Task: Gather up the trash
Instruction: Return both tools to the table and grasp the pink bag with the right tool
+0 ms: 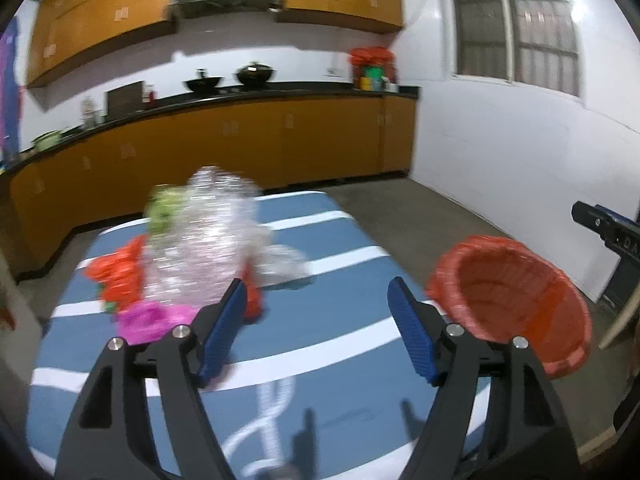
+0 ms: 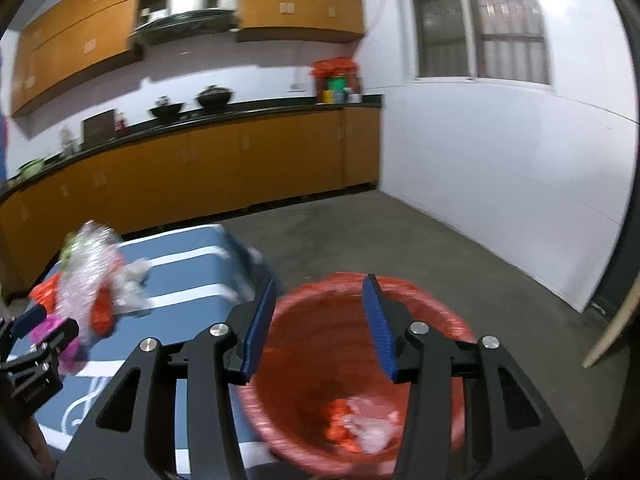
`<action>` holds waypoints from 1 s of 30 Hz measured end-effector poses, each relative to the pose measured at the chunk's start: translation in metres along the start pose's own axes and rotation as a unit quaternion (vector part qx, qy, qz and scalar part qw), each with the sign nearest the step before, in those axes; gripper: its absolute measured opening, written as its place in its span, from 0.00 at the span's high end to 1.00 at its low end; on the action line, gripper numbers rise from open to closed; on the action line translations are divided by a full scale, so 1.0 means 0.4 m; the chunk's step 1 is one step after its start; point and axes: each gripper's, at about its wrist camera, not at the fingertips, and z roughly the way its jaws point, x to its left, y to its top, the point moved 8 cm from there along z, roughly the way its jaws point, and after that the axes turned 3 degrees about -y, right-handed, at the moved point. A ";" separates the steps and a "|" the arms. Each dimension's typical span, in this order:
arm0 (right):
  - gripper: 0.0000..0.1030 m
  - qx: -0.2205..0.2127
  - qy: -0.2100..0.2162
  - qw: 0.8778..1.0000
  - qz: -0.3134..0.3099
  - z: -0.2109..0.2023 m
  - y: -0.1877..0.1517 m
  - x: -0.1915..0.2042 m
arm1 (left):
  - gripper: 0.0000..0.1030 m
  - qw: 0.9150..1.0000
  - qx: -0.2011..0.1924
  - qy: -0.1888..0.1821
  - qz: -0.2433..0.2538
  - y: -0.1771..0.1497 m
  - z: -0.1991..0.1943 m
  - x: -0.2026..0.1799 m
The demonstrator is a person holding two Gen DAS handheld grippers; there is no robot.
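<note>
While the left gripper (image 1: 316, 294) gapes empty above the worktop (image 1: 340, 344), trash (image 1: 200, 248) lies piled there. Right gripper (image 2: 320, 296) hangs open over the red basket (image 2: 448, 320).

One red woven basket (image 1: 512, 292), just right of the left claw (image 1: 318, 282) and directly under the right claw (image 2: 321, 278). Inside it, counted as two scraps: one orange (image 2: 340, 424), one whitish (image 2: 372, 428). Ahead-left of the left claw, on one striped blue table (image 1: 320, 360): one crushed clear bottle (image 1: 200, 240), one orange wrapper (image 1: 120, 272), one smaller red piece (image 1: 252, 292), one pink scrap (image 1: 148, 320), one clear crumpled film (image 1: 284, 260). Far ahead, two dark pots (image 1: 203, 83).
</note>
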 end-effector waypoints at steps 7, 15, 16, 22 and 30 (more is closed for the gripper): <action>0.47 0.019 0.112 0.993 -0.045 -0.001 -0.030 0.275 | 0.25 0.995 -0.012 0.094 -0.044 -0.046 -0.102 0.243; 0.47 0.056 0.242 0.965 -0.081 -0.024 -0.084 0.591 | 0.25 0.977 -0.014 0.180 -0.110 -0.105 -0.208 0.501; 0.48 0.059 0.255 0.961 -0.090 -0.028 -0.094 0.636 | 0.25 0.975 -0.015 0.187 -0.117 -0.112 -0.220 0.525; 0.51 0.090 0.288 0.945 -0.123 -0.007 -0.152 0.800 | 0.25 0.966 -0.014 0.211 -0.148 -0.159 -0.272 0.624; 0.59 0.122 0.275 0.942 -0.147 0.046 -0.212 0.868 | 0.25 0.959 -0.005 0.220 -0.178 -0.213 -0.290 0.706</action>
